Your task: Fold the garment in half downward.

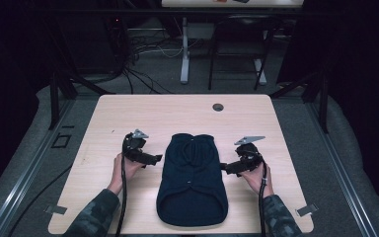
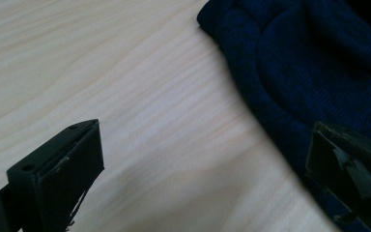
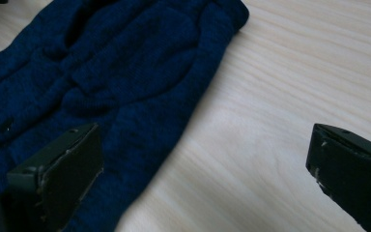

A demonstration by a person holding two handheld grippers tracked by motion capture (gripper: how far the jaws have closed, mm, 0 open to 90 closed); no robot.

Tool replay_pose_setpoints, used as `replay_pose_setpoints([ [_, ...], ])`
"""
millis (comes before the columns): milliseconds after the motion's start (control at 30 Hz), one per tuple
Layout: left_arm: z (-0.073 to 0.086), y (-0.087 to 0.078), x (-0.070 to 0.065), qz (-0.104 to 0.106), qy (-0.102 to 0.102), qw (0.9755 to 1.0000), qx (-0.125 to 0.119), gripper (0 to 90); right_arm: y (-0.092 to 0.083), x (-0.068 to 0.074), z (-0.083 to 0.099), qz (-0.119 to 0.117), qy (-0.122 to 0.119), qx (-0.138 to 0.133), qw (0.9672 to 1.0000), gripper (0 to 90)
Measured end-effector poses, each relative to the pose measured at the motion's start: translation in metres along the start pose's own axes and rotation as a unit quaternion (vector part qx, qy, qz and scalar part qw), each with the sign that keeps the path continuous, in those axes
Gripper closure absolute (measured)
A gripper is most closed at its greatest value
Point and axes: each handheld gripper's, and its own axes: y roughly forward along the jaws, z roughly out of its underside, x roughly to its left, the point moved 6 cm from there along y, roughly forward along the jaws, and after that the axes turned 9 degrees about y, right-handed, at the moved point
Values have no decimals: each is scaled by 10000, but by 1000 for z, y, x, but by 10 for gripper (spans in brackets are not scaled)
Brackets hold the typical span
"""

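A dark navy knitted garment (image 1: 191, 178) lies flat and folded lengthwise in the middle of the light wooden table (image 1: 128, 111). My left gripper (image 1: 157, 159) sits just off its left edge, open, jaws pointing at the cloth. My right gripper (image 1: 223, 167) sits just off its right edge, also open. In the left gripper view the garment (image 2: 319, 72) lies at the upper right, with one jaw over its edge. In the right gripper view the garment (image 3: 106, 82) covers the left half, one jaw above it and the other above bare wood.
A round cable hole (image 1: 218, 107) sits near the table's far edge. Beyond the table stand a chair (image 1: 237, 49) and a white table leg (image 1: 184, 54) among floor cables. Metal rails (image 1: 24, 173) run along the floor on both sides.
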Motion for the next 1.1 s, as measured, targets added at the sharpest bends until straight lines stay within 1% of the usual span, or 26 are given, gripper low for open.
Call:
replay_pose_setpoints([
  [33, 0, 0, 0, 0, 0, 10000, 0, 0, 0, 0, 0, 0, 0, 0, 10000, 0],
  [67, -6, 4, -1, 37, -11, 10000, -9, 0, 4, 1, -4, -10, -8, 73, 10000, 0],
  [100, -8, 5, -1, 72, 16, 10000, 12, 0, 7, 2, -6, 4, -27, 56, 10000, 0],
  [133, -11, 7, -2, 111, 2, 9999, 27, 0, 9, 3, -9, -3, -26, 79, 10000, 0],
  [167, -13, 9, -3, 124, 14, 9999, 24, 0, 11, 3, -11, -8, -36, 41, 10000, 0],
  [300, -21, 18, -5, 185, 46, 9998, 78, 0, 20, 6, -19, -54, -64, 41, 10000, 0],
  [433, -30, 26, -7, 256, 22, 9996, 76, 0, 30, 8, -25, -87, -93, 126, 9998, 0],
  [500, -34, 30, -8, 298, 25, 9995, 77, 0, 35, 9, -28, -78, -108, 126, 9998, 0],
  [533, -35, 32, -9, 308, 42, 9995, 109, 0, 37, 9, -29, -97, -98, 183, 9997, 0],
  [567, -36, 34, -10, 323, 62, 9994, 126, 0, 40, 10, -31, -89, -89, 179, 9998, 0],
  [600, -38, 36, -11, 370, 51, 9992, 104, 0, 43, 10, -32, -104, -106, 220, 9996, 0],
  [633, -38, 36, -11, 370, 51, 9992, 104, 0, 43, 10, -32, -104, -106, 220, 9996, 0],
  [667, -39, 38, -11, 395, 40, 9992, 95, 0, 49, 10, -33, -64, -116, 294, 9995, 0],
  [700, -41, 40, -12, 410, 65, 9991, 104, 0, 49, 10, -33, -64, -116, 294, 9995, 0],
  [733, -42, 43, -12, 418, 81, 9990, 110, 0, 55, 9, -35, -38, -104, 315, 9994, 0],
  [767, -44, 47, -14, 422, 108, 9989, 174, 0, 56, 8, -37, -16, -115, 353, 9993, 0],
  [867, -47, 54, -16, 435, 131, 9987, 222, 0, 63, 6, -41, -2, -47, 306, 9995, 0],
  [933, -47, 58, -18, 484, 153, 9983, 296, 0, 67, 6, -42, 3, -9, 345, 9994, 0],
  [1033, -47, 64, -21, 497, 189, 9977, 410, 0, 73, 7, -44, -35, -33, 438, 9990, 0],
  [1067, -47, 65, -21, 491, 193, 9977, 428, 1, 75, 9, -45, -12, -33, 415, 9991, 0],
  [1100, -47, 66, -21, 477, 200, 9977, 430, 2, 78, 10, -45, 59, -17, 366, 9993, 0],
])
